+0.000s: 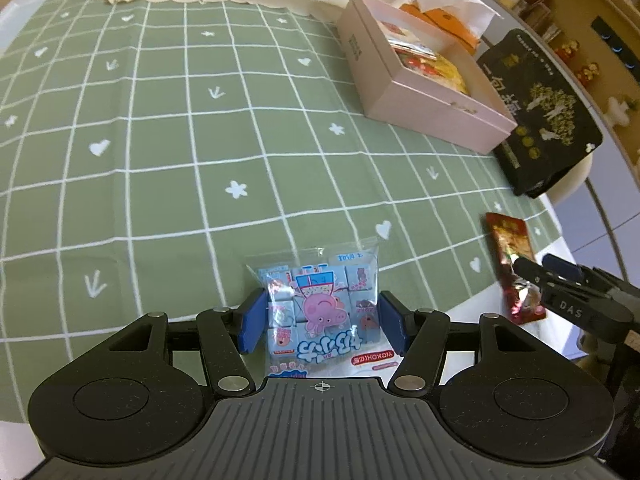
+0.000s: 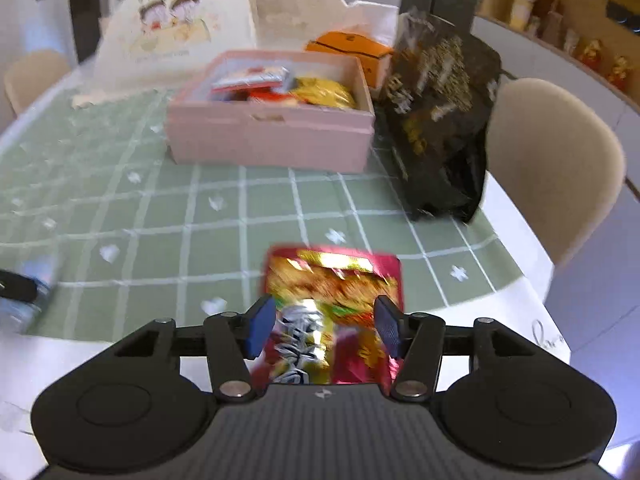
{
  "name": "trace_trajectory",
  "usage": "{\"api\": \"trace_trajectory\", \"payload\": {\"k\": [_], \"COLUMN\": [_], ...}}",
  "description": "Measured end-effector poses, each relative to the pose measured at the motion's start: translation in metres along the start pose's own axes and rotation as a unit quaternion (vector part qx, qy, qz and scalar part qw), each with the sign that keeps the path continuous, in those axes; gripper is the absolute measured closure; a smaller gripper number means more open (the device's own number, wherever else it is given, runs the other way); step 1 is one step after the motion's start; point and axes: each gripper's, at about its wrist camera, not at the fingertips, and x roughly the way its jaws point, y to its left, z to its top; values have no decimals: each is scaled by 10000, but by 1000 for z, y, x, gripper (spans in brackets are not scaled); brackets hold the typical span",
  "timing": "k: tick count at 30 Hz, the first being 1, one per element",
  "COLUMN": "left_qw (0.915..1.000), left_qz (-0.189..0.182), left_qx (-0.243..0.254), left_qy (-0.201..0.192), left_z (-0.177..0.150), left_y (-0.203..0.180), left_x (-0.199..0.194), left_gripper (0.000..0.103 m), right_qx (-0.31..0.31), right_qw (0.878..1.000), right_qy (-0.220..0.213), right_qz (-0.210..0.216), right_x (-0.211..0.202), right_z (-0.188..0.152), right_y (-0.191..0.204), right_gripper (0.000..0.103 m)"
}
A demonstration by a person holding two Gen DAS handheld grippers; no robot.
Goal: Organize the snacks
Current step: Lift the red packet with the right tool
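Left gripper (image 1: 322, 326) has the blue cartoon-pig candy bag (image 1: 318, 312) between its pads, looks clamped. Right gripper (image 2: 325, 330) jaws apart w/ the red snack pack (image 2: 334, 280) between them, not squeezed, lying on the bench (image 2: 140, 216). Pink box (image 2: 272, 140) w/ snacks sits further back.

We record a white table (image 2: 532, 304) covered for the most part by a green cloth (image 1: 160, 128) with a white grid and small hearts and flowers; its near edge and right corner are bare. On the cloth lie a blue cartoon-pig snack bag (image 1: 320, 308) at the near edge, a red foil packet (image 2: 334, 312) to its right, a pink open box (image 2: 272, 140) of snacks farther back, a black printed bag (image 2: 436, 120) just right of the box, an orange tissue box (image 2: 352, 50) behind it, and a cream printed bag (image 2: 176, 28) at the far side.
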Motion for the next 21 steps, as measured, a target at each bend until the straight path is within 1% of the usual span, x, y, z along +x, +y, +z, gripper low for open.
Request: {"api": "trace_trajectory", "payload": {"k": [2,4,5,6,7,9,10,12,13,16,17,18,19,21], "left_qw": [9999,9997,9996,9994,9992,9987,9986,9985,9984,9981,9981,9982,9982,9982], "left_qz": [100,208,262,314,355,441,458,474,483,513,515,510,505,505], "left_qx": [35,91,107,121,137,156,165,179,191,247,256,255,252,251], "left_qy": [-24,-67,-95,-124,-145,-190,-212,-227,-219,-214,-211,-207,-203,-197], "left_z": [0,1,2,3,5,9,10,12,11,9,10,10,10,10], "left_y": [1,2,2,3,4,4,3,1,1,-1,-1,0,0,0], "left_x": [-1,-1,-1,-1,0,1,2,2,3,5,5,5,5,5], "left_gripper": [38,38,38,38,38,38,38,38,38,38,38,38,37,37], "right_qx": [195,398,538,727,967,1373,1448,1337,1192,665,593,733,738,712], "right_qw": [9997,9988,9983,9973,9950,9886,9869,9883,9908,9974,9981,9972,9970,9972], "right_qy": [-134,-241,-203,-80,49,260,258,238,211,155,84,101,148,165], "right_qz": [-55,-163,-107,88,255,567,668,691,602,241,130,143,149,155], "right_x": [4,7,9,12,16,20,20,20,20,23,21,20,21,20], "right_z": [-3,-5,-5,-3,-2,1,1,0,-2,-10,-13,-16,-16,-16], "right_y": [-7,-15,-21,-27,-33,-39,-38,-28,-20,5,10,11,12,12], "right_gripper": [32,28,27,27,23,22,19,18,16,7,4,3,0,0]}}
